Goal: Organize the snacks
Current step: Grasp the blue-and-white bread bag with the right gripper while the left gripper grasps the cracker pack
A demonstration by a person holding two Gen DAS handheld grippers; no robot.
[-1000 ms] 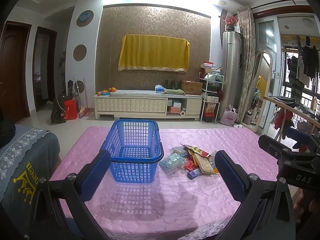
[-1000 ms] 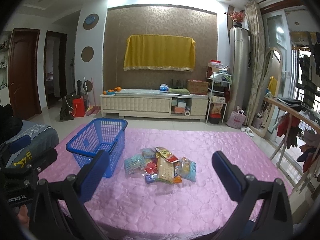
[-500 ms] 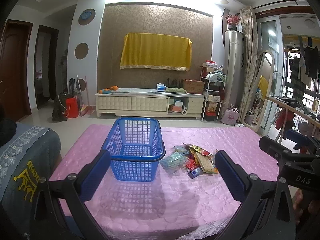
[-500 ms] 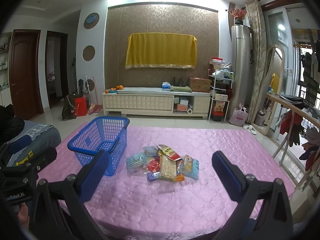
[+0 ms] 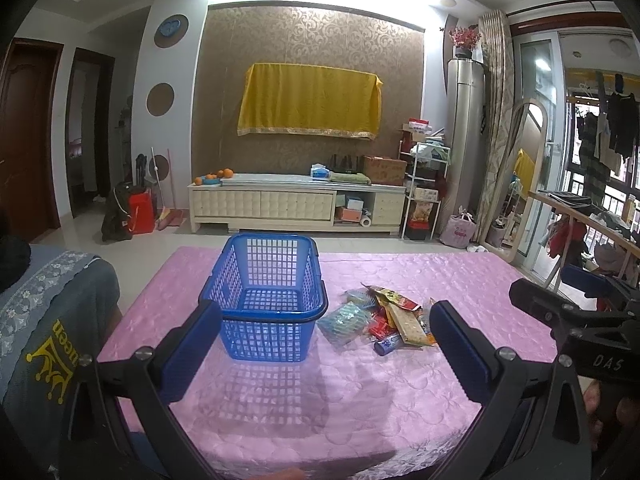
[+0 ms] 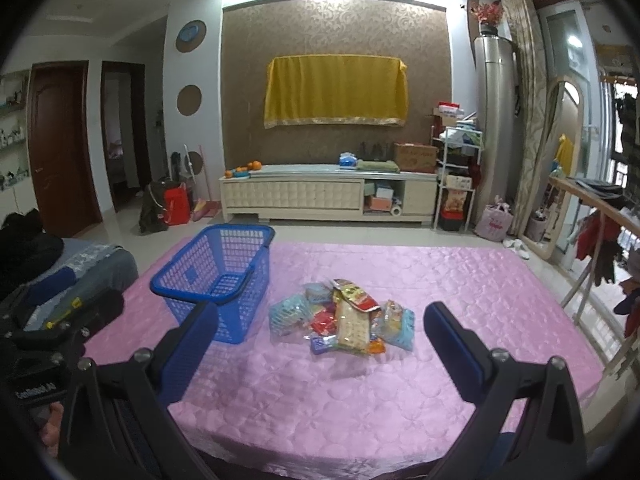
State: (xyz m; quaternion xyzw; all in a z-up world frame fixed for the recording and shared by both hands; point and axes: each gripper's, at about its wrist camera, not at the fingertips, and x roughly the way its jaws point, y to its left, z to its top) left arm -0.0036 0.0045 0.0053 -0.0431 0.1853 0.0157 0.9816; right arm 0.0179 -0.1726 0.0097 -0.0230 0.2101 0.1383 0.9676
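An empty blue plastic basket point(image 5: 267, 296) stands on the pink tablecloth point(image 5: 304, 408); it also shows in the right wrist view point(image 6: 218, 276). To its right lies a pile of snack packets point(image 5: 380, 318), seen too in the right wrist view point(image 6: 346, 318): light blue bags, red packets, a long cracker pack. My left gripper point(image 5: 325, 350) is open and empty, hovering near the table's front edge before the basket. My right gripper point(image 6: 320, 352) is open and empty, hovering before the pile.
The pink-covered table point(image 6: 460, 280) ends at edges near and right. A grey-covered seat point(image 5: 44, 320) is at the left. A clothes rack point(image 6: 592, 240) stands at the right. A TV cabinet point(image 5: 296, 204) lines the far wall.
Both grippers have tilted slightly, so the basket and snack pile sit a little lower and nearer in view. Both stay open and nothing on the table has moved.
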